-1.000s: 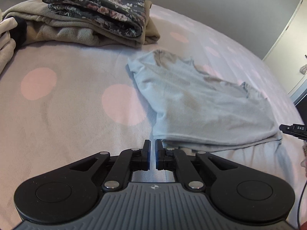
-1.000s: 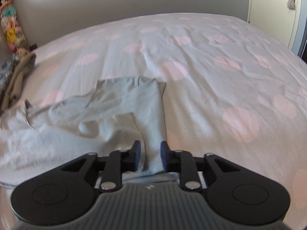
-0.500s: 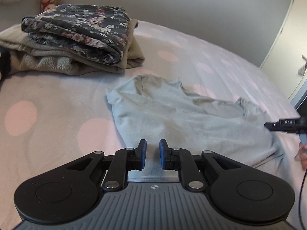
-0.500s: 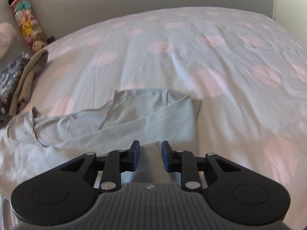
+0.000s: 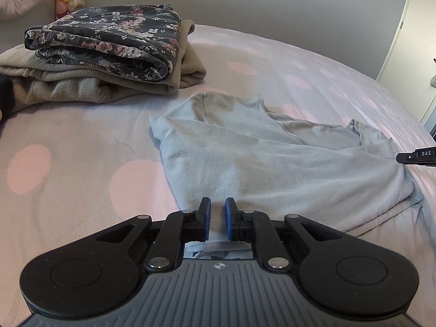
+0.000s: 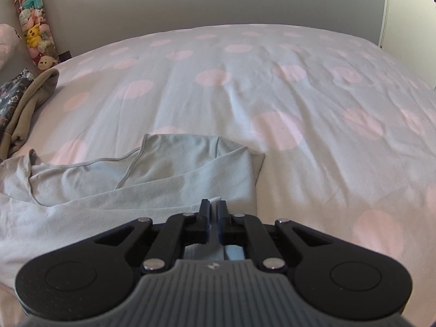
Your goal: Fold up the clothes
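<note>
Right wrist: right tool (image 6: 214, 209) closing, pinching pale blue shirt (image 6: 152, 188) hem (left tool (image 5: 217, 209) parted over it).

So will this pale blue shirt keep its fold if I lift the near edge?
Probably not: the shirt looks thin and limp, draping in soft wrinkles, so it should sag. Likely light. It may drag on the bedsheet rather than slide.

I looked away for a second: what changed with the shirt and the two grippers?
Both grippers came forward over the near edge of the light blue shirt. The right gripper is closing its jaws, with a fold of cloth between them. The left gripper has cloth between slightly parted jaws. The folded pile stayed put.
</note>
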